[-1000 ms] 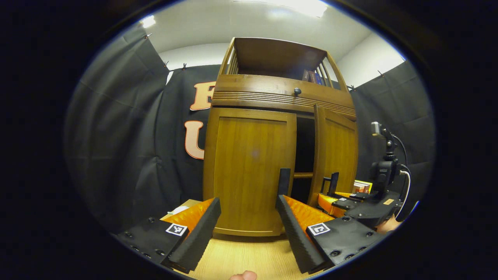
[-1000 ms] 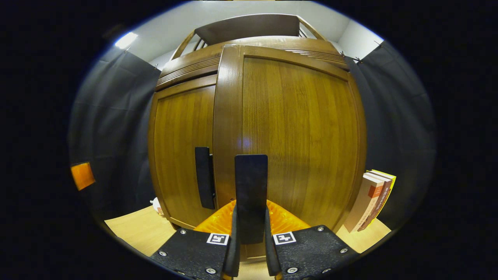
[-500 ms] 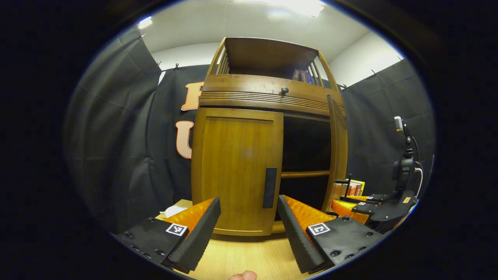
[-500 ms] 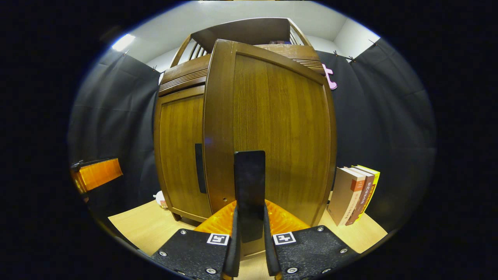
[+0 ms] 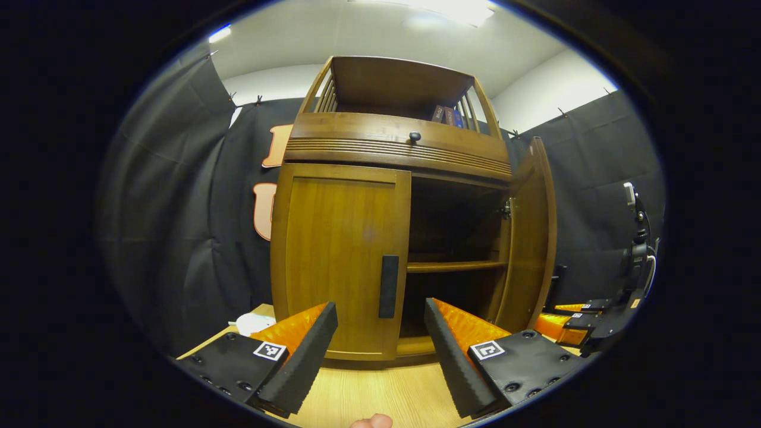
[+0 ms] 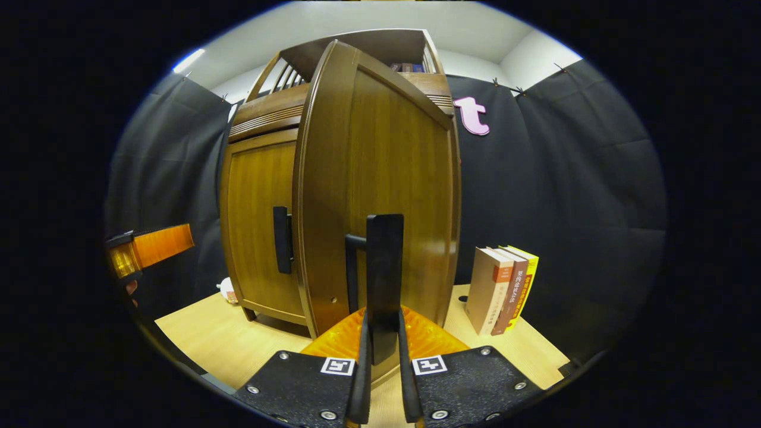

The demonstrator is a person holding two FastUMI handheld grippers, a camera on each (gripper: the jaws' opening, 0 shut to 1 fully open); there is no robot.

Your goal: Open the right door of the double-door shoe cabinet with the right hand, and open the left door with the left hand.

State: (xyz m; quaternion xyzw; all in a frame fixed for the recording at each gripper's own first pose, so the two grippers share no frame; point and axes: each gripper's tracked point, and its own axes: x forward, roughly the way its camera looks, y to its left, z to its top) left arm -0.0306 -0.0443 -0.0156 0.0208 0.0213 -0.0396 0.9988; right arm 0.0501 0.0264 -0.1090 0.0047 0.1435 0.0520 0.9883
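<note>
Right gripper (image 6: 383, 380): fingers clamped narrow on the black handle (image 6: 383, 279) of the right door (image 6: 386, 196), which stands swung well out from the shoe cabinet (image 5: 392, 148). In the left gripper view the same door (image 5: 532, 238) is seen edge-on past the open right bay, with a shelf (image 5: 455, 266) exposed inside. Left gripper (image 5: 380, 351): fingers spread wide, holding nothing, hovering low over the wooden tabletop (image 5: 380, 392) in front of the left door (image 5: 339, 261), which is shut flush. Its vertical black handle (image 5: 389, 286) sits near the door's inner edge, above and between the open fingers but not touched. A few books (image 6: 502, 288) stand on the table to the right of the cabinet, near the swung door. Judgement: the right-door step looks essentially done; the left door is the step now in hand. Next move calls for advancing and raising the left gripper so the handle sits between the fingers, closing on it, then pulling in an arc about the left hinge.
</note>
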